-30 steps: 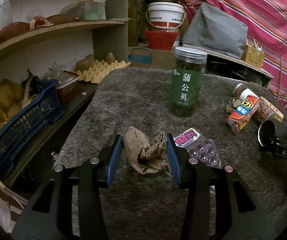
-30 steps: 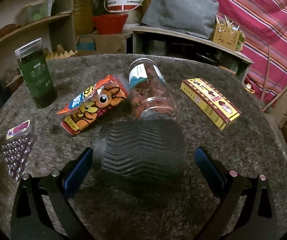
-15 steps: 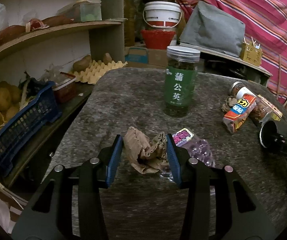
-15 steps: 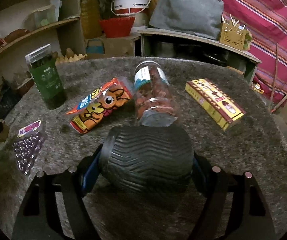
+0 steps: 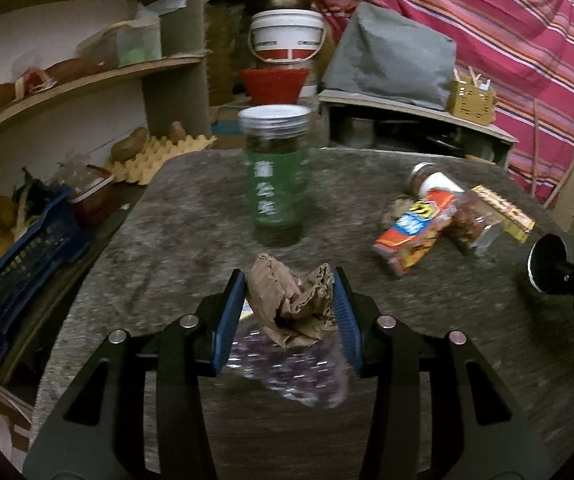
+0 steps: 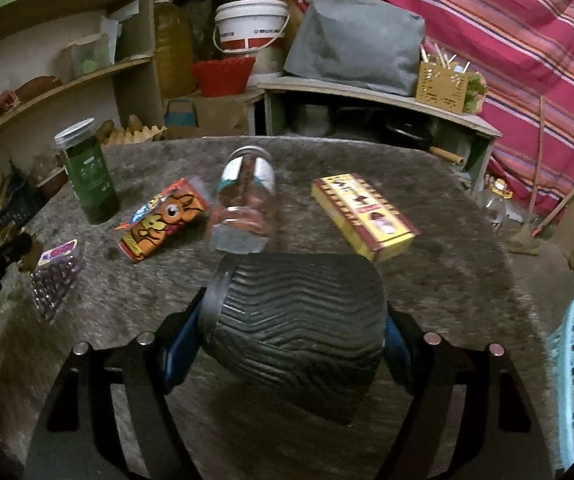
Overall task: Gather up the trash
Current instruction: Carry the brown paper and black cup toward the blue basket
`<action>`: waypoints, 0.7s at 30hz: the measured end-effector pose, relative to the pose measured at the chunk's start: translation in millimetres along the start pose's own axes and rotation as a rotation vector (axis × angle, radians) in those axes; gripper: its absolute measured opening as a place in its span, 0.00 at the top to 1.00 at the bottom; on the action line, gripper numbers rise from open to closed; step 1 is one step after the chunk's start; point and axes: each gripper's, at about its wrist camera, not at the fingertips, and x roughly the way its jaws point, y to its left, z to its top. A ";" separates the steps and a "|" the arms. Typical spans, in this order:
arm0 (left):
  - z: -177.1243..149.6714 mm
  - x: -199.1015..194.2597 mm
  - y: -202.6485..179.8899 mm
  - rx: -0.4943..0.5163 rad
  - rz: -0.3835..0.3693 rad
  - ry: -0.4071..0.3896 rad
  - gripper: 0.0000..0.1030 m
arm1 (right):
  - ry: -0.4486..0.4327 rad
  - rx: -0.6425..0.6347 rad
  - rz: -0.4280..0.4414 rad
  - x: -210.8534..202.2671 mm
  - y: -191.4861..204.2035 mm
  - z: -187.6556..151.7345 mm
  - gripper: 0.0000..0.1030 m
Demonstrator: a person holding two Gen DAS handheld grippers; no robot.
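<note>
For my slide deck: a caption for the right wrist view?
Right gripper clamps a ribbed black cup above the cluttered table.

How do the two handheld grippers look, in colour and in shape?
Both are alike. The left gripper has black angular arms with long cut-out slots, round silver bolts at the joints, and flat blue pads on the inner faces. The right gripper has the same black arms, silver bolts and blue pads. No cables show.

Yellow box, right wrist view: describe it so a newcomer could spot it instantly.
Start at the grey round table. Right of the clear jar lying on its side is a flat yellow box with dark red borders, lying apart from the jar. It is the only rectangular carton; its neighbours are the jar and an orange packet.
</note>
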 end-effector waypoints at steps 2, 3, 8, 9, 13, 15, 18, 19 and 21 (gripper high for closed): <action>2.6 -2.1 -12.3 0.009 -0.015 -0.007 0.58 | -0.008 -0.010 -0.014 -6.7 -9.4 -1.5 0.26; 3.6 -3.4 -19.0 0.015 -0.022 -0.011 0.58 | -0.010 -0.012 -0.017 -8.3 -13.0 -2.1 0.26; 6.2 -7.8 -48.4 0.041 -0.059 -0.023 0.58 | -0.014 -0.015 -0.042 -20.8 -38.4 -7.9 0.26; 6.7 -7.1 -51.3 0.043 -0.065 -0.024 0.58 | -0.016 -0.013 -0.048 -23.6 -44.6 -9.0 0.26; 6.5 -6.0 -70.3 0.042 -0.094 -0.016 0.58 | -0.028 0.005 -0.069 -35.9 -68.1 -12.8 0.26; 7.6 -7.7 -84.2 0.062 -0.109 -0.019 0.58 | -0.038 0.017 -0.074 -43.1 -79.8 -13.2 0.26; 11.3 -12.9 -109.3 0.099 -0.121 -0.041 0.58 | -0.056 0.036 -0.093 -56.4 -101.5 -14.9 0.26; 13.6 -14.5 -120.1 0.105 -0.141 -0.043 0.58 | -0.060 0.044 -0.098 -60.6 -109.2 -15.8 0.26; 15.9 -17.5 -136.3 0.122 -0.156 -0.051 0.58 | -0.065 0.074 -0.109 -68.5 -129.9 -18.6 0.26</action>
